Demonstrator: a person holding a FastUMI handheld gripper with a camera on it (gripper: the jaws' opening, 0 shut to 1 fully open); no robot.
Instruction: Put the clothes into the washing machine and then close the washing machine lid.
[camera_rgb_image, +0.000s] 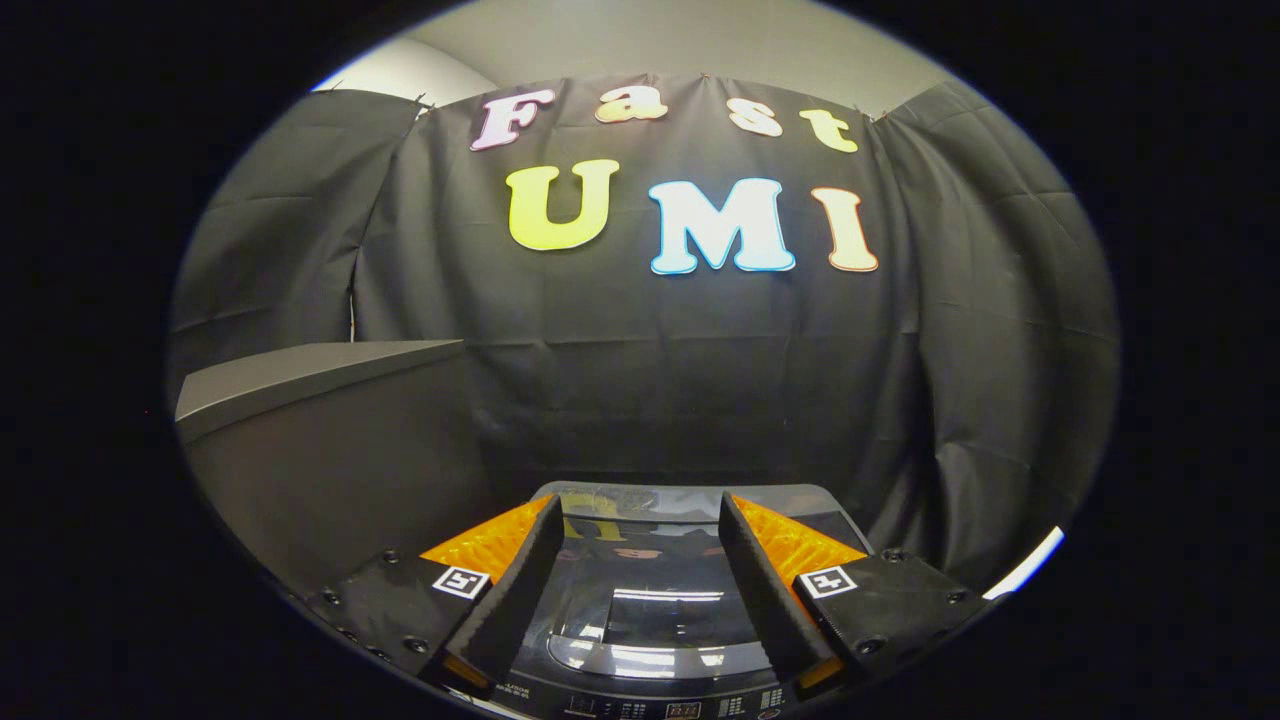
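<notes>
To my left stands a dark grey cabinet (330, 450), its flat top edge sloping away toward the booth's black cloth wall (700, 380); it sits just beside the washing machine and rises well above it.

My left finger (505, 590) reaches forward over the near left part of the washing machine lid (650, 600). A small square marker (460, 582) is fixed on the mount behind it.

Between my fingers lies the washing machine (690, 500), directly below and ahead of me. Its glossy dark lid is down and flat, closed over the tub, and reflects the ceiling light and the wall behind. The control panel (660, 708) runs along the machine's near edge, beneath my fingers; its markings are too small to read.

My gripper (640, 520) is released: the fingers stand well apart with nothing between them, hovering above the lid. I cannot tell whether they touch it.

My right finger (765, 585) mirrors the left, over the near right part of the lid, with a second marker (828, 581) on its mount.

To the right, the cloth wall hangs in folds down behind the machine. A bright strip (1025, 565) shows at the lower right; what it is I cannot tell.
</notes>
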